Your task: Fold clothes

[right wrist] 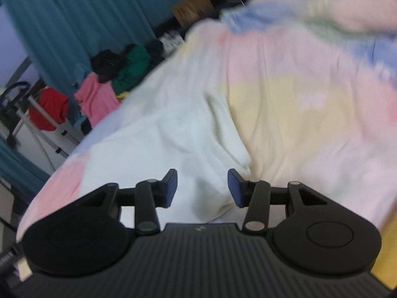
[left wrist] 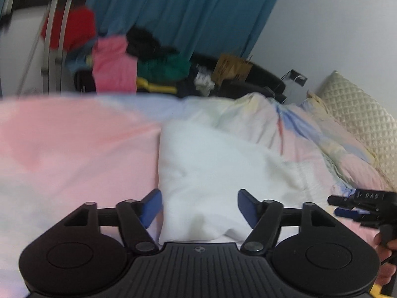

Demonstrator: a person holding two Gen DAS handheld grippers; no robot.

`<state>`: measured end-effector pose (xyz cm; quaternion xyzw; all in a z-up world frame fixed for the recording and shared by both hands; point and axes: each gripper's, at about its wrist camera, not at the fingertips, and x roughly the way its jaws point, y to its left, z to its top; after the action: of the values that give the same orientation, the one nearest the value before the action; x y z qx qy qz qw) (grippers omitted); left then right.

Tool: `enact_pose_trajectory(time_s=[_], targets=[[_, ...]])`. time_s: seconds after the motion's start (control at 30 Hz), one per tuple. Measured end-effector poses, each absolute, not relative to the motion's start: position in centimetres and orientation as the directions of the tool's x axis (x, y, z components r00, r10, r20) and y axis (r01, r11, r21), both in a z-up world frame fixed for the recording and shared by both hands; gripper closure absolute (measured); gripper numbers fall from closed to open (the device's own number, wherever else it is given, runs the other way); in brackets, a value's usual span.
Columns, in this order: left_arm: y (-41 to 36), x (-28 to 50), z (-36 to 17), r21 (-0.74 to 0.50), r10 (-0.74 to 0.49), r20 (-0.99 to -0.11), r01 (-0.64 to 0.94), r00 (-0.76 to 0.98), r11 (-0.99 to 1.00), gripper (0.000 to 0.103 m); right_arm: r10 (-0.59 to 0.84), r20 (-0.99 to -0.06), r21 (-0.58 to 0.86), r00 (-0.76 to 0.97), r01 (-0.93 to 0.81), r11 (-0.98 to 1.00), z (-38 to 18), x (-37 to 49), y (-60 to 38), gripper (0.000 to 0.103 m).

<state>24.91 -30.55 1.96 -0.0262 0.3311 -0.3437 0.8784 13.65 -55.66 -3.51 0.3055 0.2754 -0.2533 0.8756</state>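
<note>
red garment (left wrist: pixel 74 28): far left background, hung by a metal stand (left wrist: pixel 53 57), blurry
pink garment (left wrist: pixel 113 65): draped on the clothes pile beyond the bed, right of the red one
black + green clothes (left wrist: pixel 161 58): same pile, right of the pink; teal curtain (left wrist: pixel 188 12) behind
bedsheet (left wrist: pixel 74 144): pastel pink/blue/yellow, covers the bed, fills the left and middle of the left wrist view
left gripper (left wrist: pixel 199 207): jaws wide apart, nothing clamped; blue pads (left wrist: pixel 151 207) sit either side of the cloth's near end, left pad right at the cloth's left edge, contact unclear
white garment (left wrist: pixel 211 173): lies on the bedsheet, near end between the left gripper's jaws, runs away toward the crumpled duvet (left wrist: pixel 273 119); straight left edge, wrinkled surface
cardboard box (left wrist: pixel 232 68): behind the bed, right of the clothes pile
quilted pillow (left wrist: pixel 359 116): cream, far right against the wall
right gripper, seen from left cam (left wrist: pixel 357 208): at the right edge, just over the sheet, well right of the white garment's near end
right gripper, own cam (right wrist: pixel 202 186): jaws spread, holding nothing; white garment (right wrist: pixel 173 134) passes under and between the pads, its right edge against the yellow patch of sheet (right wrist: pixel 285 114)
blur: right wrist view is smeared, so pad-to-cloth contact can't be called
</note>
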Motion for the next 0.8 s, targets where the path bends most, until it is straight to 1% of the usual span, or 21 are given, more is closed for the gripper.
enact_pose_trajectory(time_s=[0.07,0.1,0.13,0.17,0.2,0.23,0.27,0.3,0.33,0.37,0.47,0.6,0.7,0.8], targets=[[-29.7,22.3,5.2,-0.235,-0.621,-0.534,0.606,0.573,0.76,0.021,-0.289,-0.595,0.37,0.75,0.575,0.73,-0.8,11.7,-54.2,0.055],[-29.1,20.9,6.8,-0.22,-0.625,-0.514,0.614,0.587,0.758,0.019,-0.294,-0.574,0.358,0.765,0.556,0.75,0.5,10.7,-53.4,0.055],[-28.5,19.4,8.3,-0.206,-0.629,-0.494,0.623,0.6,0.755,0.012,-0.294,-0.554,0.348,0.779,0.537,0.768,1.7,9.7,-52.6,0.055],[-28.1,18.0,9.6,-0.189,-0.632,-0.478,0.631,0.61,0.752,0.005,-0.292,-0.536,0.343,0.792,0.52,0.782,2.8,8.9,-51.7,0.052],[-27.5,16.3,10.8,-0.171,-0.632,-0.457,0.636,0.626,0.753,0.003,-0.287,-0.519,0.342,0.805,0.504,0.793,3.9,8.1,-50.8,0.048],[-26.8,14.6,11.9,-0.152,-0.632,-0.434,0.639,0.642,0.754,0.001,-0.281,-0.499,0.345,0.82,0.485,0.804,4.7,7.3,-49.9,0.042],[-26.1,12.8,13.0,-0.133,-0.631,-0.411,0.641,0.658,0.756,0.0,-0.273,-0.476,0.347,0.836,0.464,0.815,5.5,6.4,-49.0,0.032],[-25.5,11.1,13.8,-0.113,-0.628,-0.392,0.642,0.673,0.758,0.0,-0.272,-0.451,0.344,0.85,0.447,0.826,6.1,5.4,-48.1,0.026],[-24.8,9.3,14.5,-0.093,-0.624,-0.373,0.642,0.686,0.761,0.0,-0.272,-0.426,0.339,0.863,0.431,0.836,6.7,4.4,-47.1,0.016],[-24.3,7.7,15.0,-0.073,-0.62,-0.359,0.641,0.698,0.764,0.0,-0.273,-0.402,0.328,0.874,0.416,0.848,7.0,3.5,-46.2,0.012],[-22.8,3.4,15.7,-0.016,-0.599,-0.321,0.628,0.734,0.778,0.0,-0.272,-0.349,0.288,0.897,0.379,0.879,7.4,1.1,-43.2,0.011],[-21.0,-0.7,15.3,0.025,-0.558,-0.298,0.59,0.775,0.807,0.0,-0.275,-0.319,0.248,0.907,0.36,0.899,6.2,-0.7,-40.4,0.011],[-19.9,-2.1,14.2,0.003,-0.547,-0.301,0.574,0.781,0.819,0.0,-0.288,-0.301,0.209,0.909,0.357,0.91,5.0,-1.6,-38.7,0.011],[-18.4,-3.5,13.2,0.005,-0.502,-0.272,0.523,0.821,0.852,0.0,-0.312,-0.285,0.173,0.906,0.369,0.913,3.6,-2.0,-37.8,0.011]])
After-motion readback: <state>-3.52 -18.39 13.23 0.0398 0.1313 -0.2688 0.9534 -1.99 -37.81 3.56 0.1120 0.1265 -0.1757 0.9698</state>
